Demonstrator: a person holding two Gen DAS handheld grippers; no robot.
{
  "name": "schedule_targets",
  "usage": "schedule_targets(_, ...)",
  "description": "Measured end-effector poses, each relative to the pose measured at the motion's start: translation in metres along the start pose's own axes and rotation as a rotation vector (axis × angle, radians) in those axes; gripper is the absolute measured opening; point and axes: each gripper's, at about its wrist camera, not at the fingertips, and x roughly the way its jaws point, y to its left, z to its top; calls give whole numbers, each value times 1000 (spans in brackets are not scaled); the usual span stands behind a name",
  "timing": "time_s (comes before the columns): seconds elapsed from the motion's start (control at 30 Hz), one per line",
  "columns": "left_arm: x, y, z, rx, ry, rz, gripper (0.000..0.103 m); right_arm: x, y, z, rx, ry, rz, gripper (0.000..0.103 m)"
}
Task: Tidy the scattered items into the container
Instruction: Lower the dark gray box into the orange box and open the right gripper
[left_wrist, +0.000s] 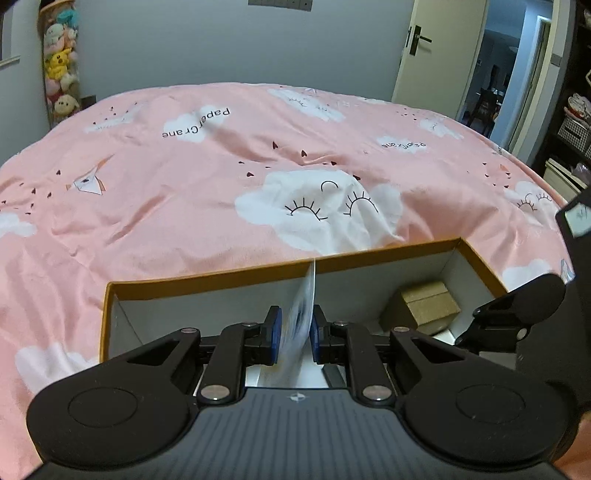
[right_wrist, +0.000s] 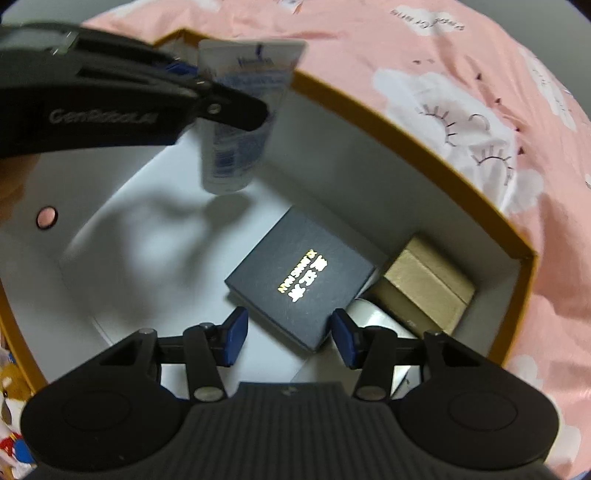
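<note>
Beyond the jaws a bed (left_wrist: 184, 206) spreads under a pink cloud-print cover — grey wall (left_wrist: 229, 40) behind it. Far left, a column of soft toys (left_wrist: 61, 66); far right, an open cream door (left_wrist: 436, 51) and dark shelves (left_wrist: 576, 122).

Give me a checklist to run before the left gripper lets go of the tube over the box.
1. Left gripper fingers clamped on the tube: ok.
2. Tube hanging inside the box walls, cap end down: ok.
3. Floor under the tube bare: ok.
4. Black box and gold box clear of the drop spot: ok.
5. Right gripper open, holding nothing: ok.
6. Tube clear of the floor: cannot tell.
</note>
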Motion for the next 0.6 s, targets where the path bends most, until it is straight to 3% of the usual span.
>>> schedule_targets(0.23,9,-4,7,41,77,32,18,10,6,9,-74,3,-79,50)
schedule_targets(0.37,3,3,5,2,115,22,18,13,5,10,-91,-24,-99,47)
schedule_targets(0.6,-8,8,9,20,158,21,18,19,-15,11,-20,0,-130,43)
